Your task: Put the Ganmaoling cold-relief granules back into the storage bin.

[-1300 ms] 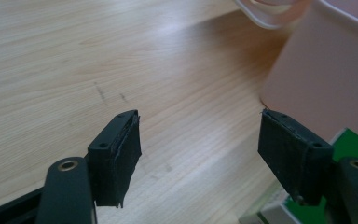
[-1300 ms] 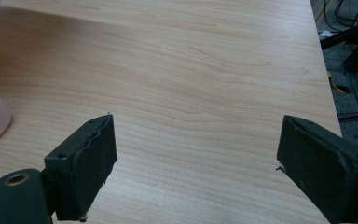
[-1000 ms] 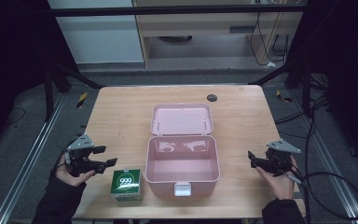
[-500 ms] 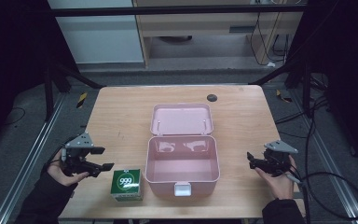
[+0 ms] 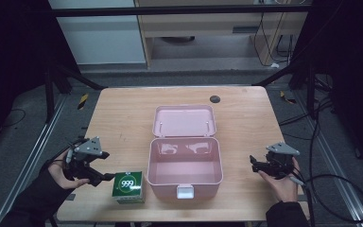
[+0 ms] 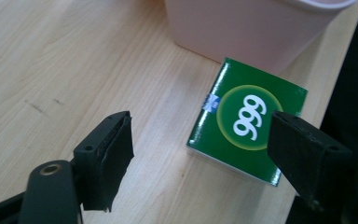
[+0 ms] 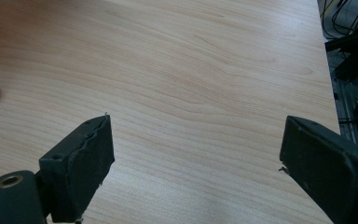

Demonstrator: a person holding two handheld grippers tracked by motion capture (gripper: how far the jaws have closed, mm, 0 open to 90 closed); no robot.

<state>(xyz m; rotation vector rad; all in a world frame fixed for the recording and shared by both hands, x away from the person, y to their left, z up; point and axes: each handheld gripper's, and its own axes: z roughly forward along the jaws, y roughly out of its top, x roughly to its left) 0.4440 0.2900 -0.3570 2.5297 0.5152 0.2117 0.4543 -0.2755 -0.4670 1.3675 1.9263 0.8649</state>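
Having drawn back toward the table's (image 5: 123, 109) left edge, the left gripper (image 5: 105, 176) has just been opening, jaws empty, off the green box (image 5: 129, 187); right gripper (image 5: 254, 163) unmoved, released.

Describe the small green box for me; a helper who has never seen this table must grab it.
On the wooden table, find the open pink case. The green box sits just left of its front corner, near the table's front edge. It is the one green thing, marked 999 in white.

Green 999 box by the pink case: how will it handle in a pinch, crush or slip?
The green 999 box looks like thin glossy card: probably light, may dent under hard squeeze, possibly slippery. It lies flat, so it is unlikely to tip or roll.
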